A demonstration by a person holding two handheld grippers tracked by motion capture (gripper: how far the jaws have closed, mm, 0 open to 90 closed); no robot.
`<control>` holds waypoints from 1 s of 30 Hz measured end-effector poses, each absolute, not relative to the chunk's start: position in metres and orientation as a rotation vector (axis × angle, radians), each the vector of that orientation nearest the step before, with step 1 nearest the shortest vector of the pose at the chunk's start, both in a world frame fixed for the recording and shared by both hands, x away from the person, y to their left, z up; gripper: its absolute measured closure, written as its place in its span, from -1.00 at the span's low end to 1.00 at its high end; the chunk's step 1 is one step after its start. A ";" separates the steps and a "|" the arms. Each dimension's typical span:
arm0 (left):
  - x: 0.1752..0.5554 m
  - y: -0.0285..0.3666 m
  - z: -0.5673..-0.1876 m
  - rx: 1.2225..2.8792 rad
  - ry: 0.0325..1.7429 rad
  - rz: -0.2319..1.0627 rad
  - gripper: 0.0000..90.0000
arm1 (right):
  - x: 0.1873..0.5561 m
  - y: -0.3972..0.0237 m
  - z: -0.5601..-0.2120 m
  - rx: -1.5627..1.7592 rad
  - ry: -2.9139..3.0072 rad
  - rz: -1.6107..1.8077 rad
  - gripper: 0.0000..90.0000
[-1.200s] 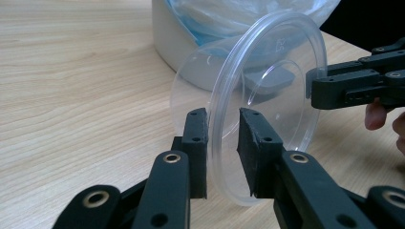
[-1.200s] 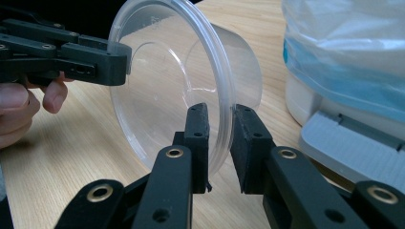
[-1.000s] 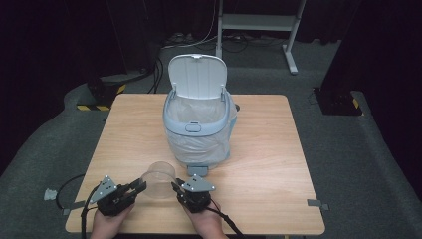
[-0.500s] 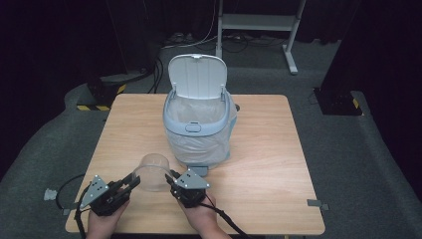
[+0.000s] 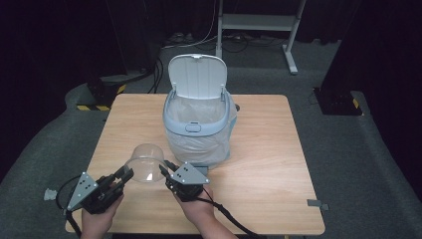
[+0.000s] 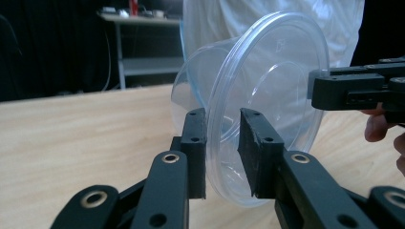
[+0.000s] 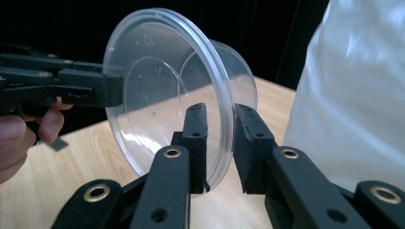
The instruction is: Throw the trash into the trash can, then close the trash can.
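A clear plastic container [image 5: 146, 160] with its lid on hangs on its side just above the wooden table [image 5: 268, 149], in front of the bin. My left gripper [image 5: 123, 175] is shut on its rim from the left, and my right gripper [image 5: 165, 169] is shut on the rim from the right. In the left gripper view, the left gripper [image 6: 223, 148] straddles the edge of the container [image 6: 267, 81], and the right gripper [image 6: 353, 88] holds the far side. The right gripper view has the right gripper [image 7: 219, 143] clamped on the container [image 7: 157, 90], with the left gripper [image 7: 81, 88] opposite.
A pale blue bin [image 5: 199, 127] with a white plastic liner stands mid-table, its lid [image 5: 196, 74] flipped up at the back. It sits close behind the container. Cables trail from both grippers toward the table's near edge. Dark floor surrounds the table.
Both grippers have risen together, lifting the clear container off the table. The left hand has also drifted a little to the left.
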State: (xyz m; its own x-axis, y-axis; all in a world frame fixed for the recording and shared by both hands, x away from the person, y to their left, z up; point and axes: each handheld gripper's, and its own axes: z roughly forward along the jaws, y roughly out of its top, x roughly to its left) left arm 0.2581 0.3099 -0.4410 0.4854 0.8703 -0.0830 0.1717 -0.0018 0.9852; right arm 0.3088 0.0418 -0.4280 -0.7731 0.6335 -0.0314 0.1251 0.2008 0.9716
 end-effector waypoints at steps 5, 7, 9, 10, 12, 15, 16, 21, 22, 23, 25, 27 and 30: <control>0.258 0.311 -0.426 1.485 0.935 0.732 0.60 | 0.310 0.043 -0.415 0.677 2.020 1.624 0.70; 0.258 0.310 -0.420 1.485 0.925 0.742 0.60 | 0.310 0.043 -0.410 0.666 2.009 1.629 0.69; 0.257 0.310 -0.415 1.480 0.918 0.749 0.61 | 0.310 0.042 -0.405 0.653 1.993 1.638 0.69; 0.257 0.310 -0.412 1.478 0.918 0.755 0.61 | 0.310 0.042 -0.404 0.650 1.989 1.639 0.69; 0.257 0.310 -0.409 1.473 0.918 0.764 0.61 | 0.311 0.043 -0.399 0.649 1.983 1.646 0.69; 0.257 0.312 -0.403 1.456 0.912 0.769 0.61 | 0.311 0.045 -0.393 0.632 1.977 1.653 0.69; 0.256 0.313 -0.400 1.452 0.910 0.772 0.61 | 0.311 0.045 -0.391 0.630 1.975 1.654 0.69; 0.255 0.315 -0.386 1.446 0.888 0.795 0.61 | 0.311 0.046 -0.377 0.601 1.953 1.674 0.69; 0.254 0.315 -0.381 1.442 0.879 0.806 0.61 | 0.312 0.046 -0.376 0.598 1.951 1.675 0.69; 0.254 0.315 -0.378 1.441 0.873 0.812 0.62 | 0.312 0.047 -0.372 0.593 1.945 1.681 0.69; 0.254 0.315 -0.372 1.434 0.861 0.825 0.62 | 0.312 0.047 -0.367 0.582 1.935 1.683 0.68; 0.255 0.315 -0.368 1.430 0.857 0.825 0.62 | 0.312 0.047 -0.361 0.576 1.922 1.684 0.68; 0.258 0.315 -0.359 1.423 0.850 0.828 0.62 | 0.315 0.047 -0.355 0.572 1.911 1.692 0.68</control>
